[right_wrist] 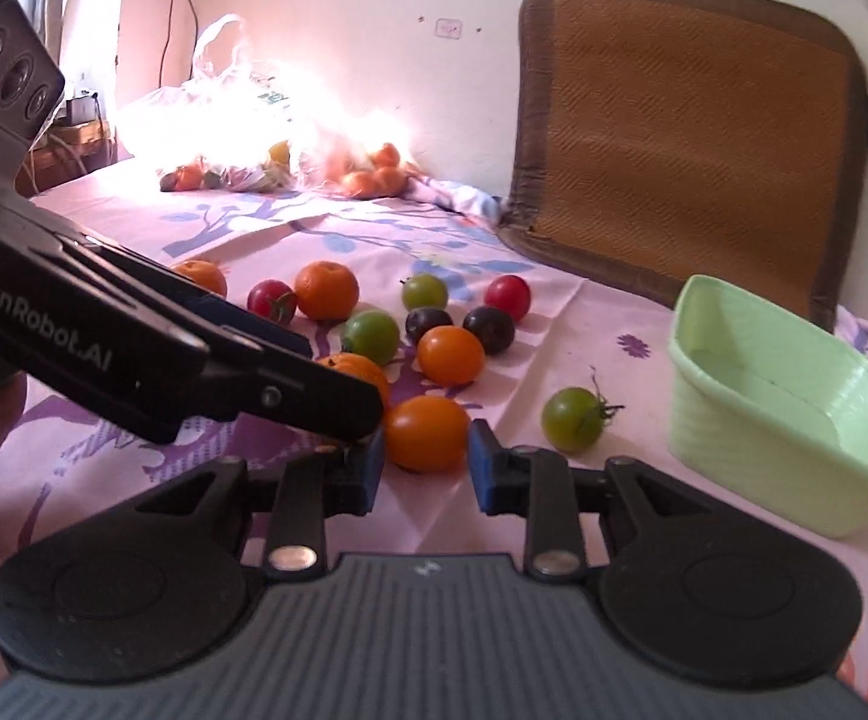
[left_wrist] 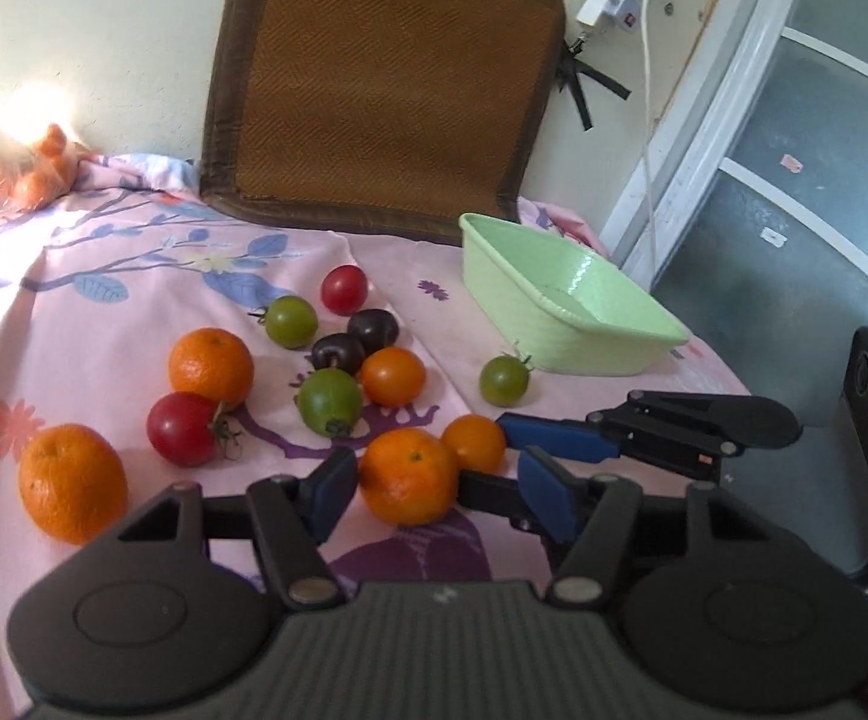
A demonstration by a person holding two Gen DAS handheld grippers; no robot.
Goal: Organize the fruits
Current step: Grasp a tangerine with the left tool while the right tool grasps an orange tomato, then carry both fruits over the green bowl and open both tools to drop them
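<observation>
Floral pink cloth point(left_wrist: 134, 276), cream wall point(left_wrist: 104, 60)

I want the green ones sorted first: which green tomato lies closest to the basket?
The stemmed green tomato lying alone just in front of the pale green plastic basket; the other two green ones sit in the cluster further left.

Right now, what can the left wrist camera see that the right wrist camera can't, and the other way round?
Only the left wrist view shows the glass door and the wall plug. Only the right wrist view shows the plastic bag and the curtain. Both show the green basket, the scattered fruit, the woven cushion, and each hand-held gripper open: left hand-held gripper around an orange, right hand-held gripper around an orange tomato.
</observation>
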